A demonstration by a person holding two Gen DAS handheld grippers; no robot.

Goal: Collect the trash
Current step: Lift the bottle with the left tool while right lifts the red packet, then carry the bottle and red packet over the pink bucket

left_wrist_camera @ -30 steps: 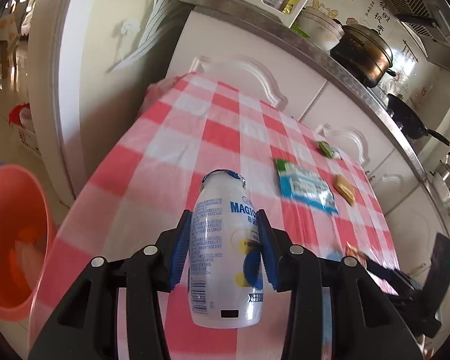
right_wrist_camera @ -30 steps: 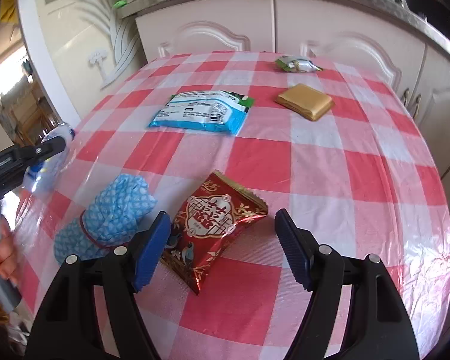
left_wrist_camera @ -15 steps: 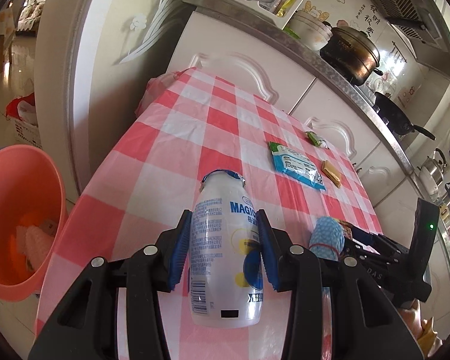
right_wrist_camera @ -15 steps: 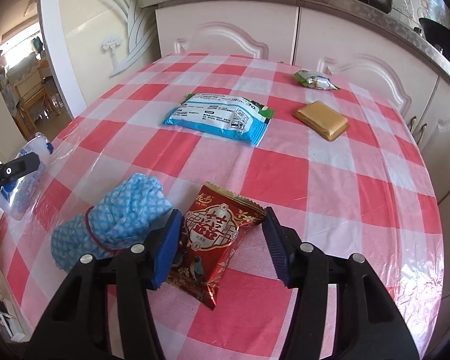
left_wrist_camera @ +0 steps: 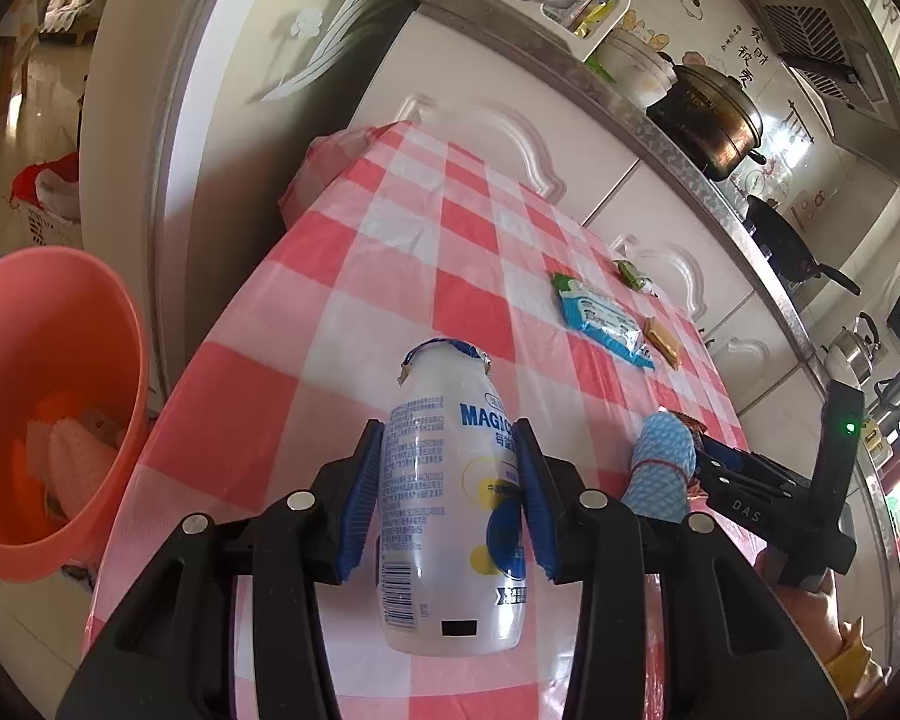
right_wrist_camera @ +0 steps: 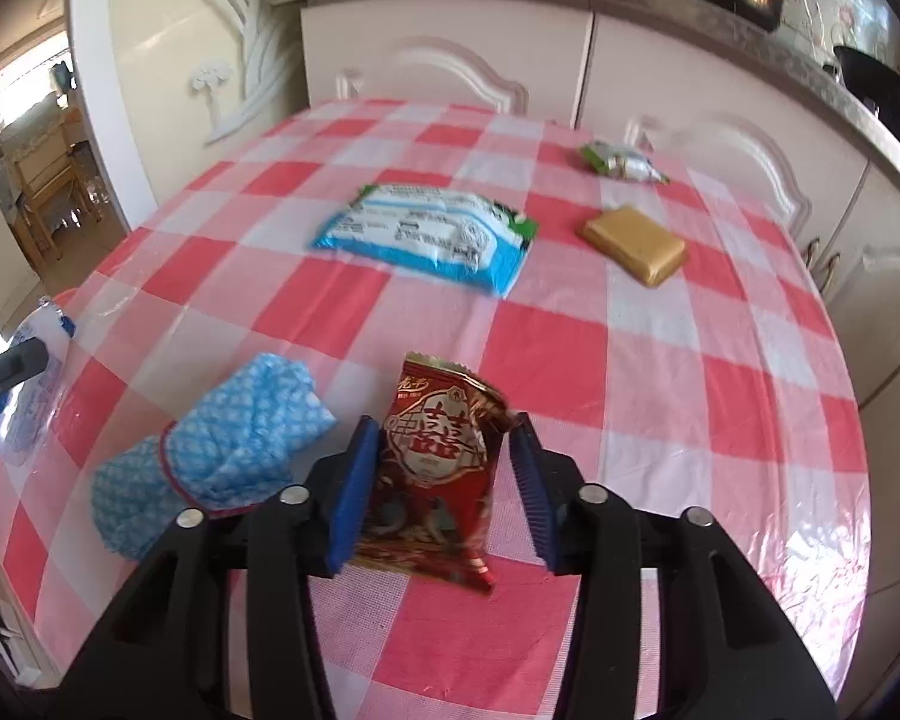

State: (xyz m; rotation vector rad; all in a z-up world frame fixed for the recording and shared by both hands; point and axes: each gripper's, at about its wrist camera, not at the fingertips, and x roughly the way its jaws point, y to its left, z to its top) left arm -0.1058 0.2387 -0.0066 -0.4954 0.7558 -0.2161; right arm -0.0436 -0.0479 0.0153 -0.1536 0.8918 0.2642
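Site: home kitchen | Evidence: white cabinets [right_wrist_camera: 450,60] top centre; pot [left_wrist_camera: 711,120], wok [left_wrist_camera: 792,246] on counter, upper right | checked tablecloth [right_wrist_camera: 660,360] centre.

Bright daylight fills both fisheye views, which darken to black at the rounded corners. Straight lines bow strongly toward the edges (the counter [left_wrist_camera: 678,138] curves like an arc). In the right wrist view, glare glints off the plastic-covered checked tablecloth [right_wrist_camera: 720,360] and the far packets look slightly soft. A doorway [right_wrist_camera: 24,180] at the left is overexposed. Shadows are soft and pale.
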